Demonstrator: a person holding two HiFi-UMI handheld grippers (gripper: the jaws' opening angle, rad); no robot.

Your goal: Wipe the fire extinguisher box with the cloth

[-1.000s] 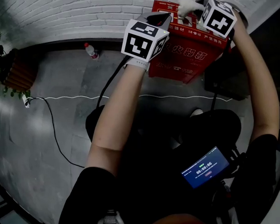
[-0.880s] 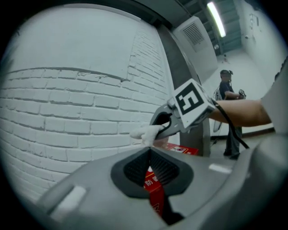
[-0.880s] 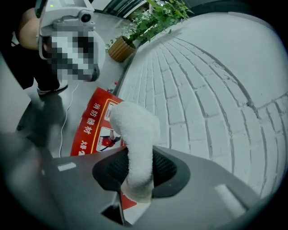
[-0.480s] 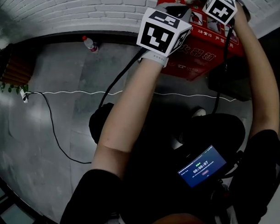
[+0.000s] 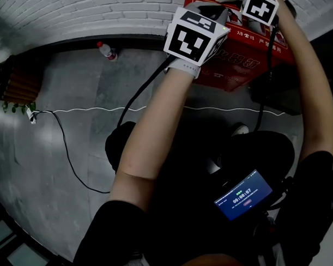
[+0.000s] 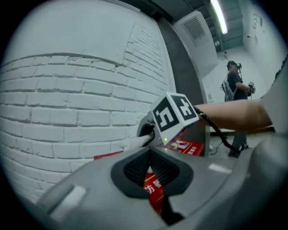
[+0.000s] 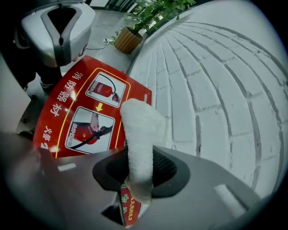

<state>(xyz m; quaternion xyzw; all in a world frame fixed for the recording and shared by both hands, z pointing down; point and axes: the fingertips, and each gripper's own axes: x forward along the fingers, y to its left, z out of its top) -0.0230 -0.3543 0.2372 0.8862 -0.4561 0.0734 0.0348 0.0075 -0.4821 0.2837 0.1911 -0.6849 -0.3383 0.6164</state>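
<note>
Close to the person's body, a small screen [image 5: 243, 195] glows blue. Both bare forearms reach forward to the red fire extinguisher box [image 5: 236, 64], which stands on the grey floor against the white brick wall [image 5: 97, 17]. The left gripper [image 6: 150, 156] has its jaws pressed together with nothing between them, and it is held above the box. The right gripper [image 7: 139, 170] is clamped on the white cloth [image 7: 141, 128]. The free end of the cloth lies on the printed lid, near the edge beside the wall. Farther left, a small bottle [image 5: 105, 50] is at the foot of the wall.
</note>
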